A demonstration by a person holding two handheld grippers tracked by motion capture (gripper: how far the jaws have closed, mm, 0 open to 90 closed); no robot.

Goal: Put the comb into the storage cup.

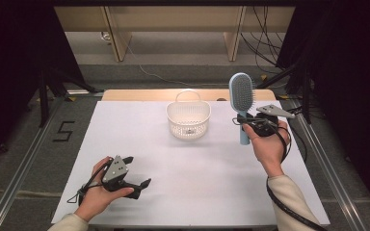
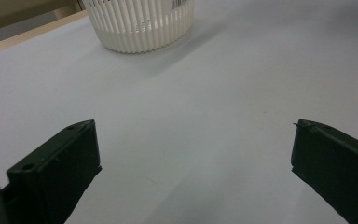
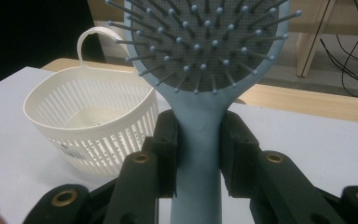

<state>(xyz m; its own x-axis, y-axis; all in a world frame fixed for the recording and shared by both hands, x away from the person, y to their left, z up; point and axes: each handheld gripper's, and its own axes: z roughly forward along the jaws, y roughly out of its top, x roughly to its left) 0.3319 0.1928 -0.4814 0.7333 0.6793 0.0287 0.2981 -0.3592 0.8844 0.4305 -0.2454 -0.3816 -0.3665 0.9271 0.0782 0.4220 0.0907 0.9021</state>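
A: Right gripper closed on the handle of the light blue hairbrush, at the right side of the white table; seen close in the right gripper view, with both black pads pressed flat against the handle just under the head

B: Brush held upright?

A: Yes, upright, head on top and the lower end of the handle hanging below the jaws, above the table. Bristles turned toward the camera of that gripper; grey cushion and small blue tips clear to see there

B: And in relation to the white basket?

A: To the right of it, near but apart, not over the opening. Basket standing at the far middle of the table, slotted walls, hook handle up at the back edge. Something small and dark on its bottom, too small to name

B: Left gripper?

A: Wide open and holding nothing. Low at the near left of the table, gripped in the left hand, pointing to the right across the tabletop. In the left gripper view, two black jaws far apart with only bare white surface between them, and the lower part of the basket farther ahead

B: Right hand?

A: Wrapped around the gripper body, with the black cable trailing down along the sleeve
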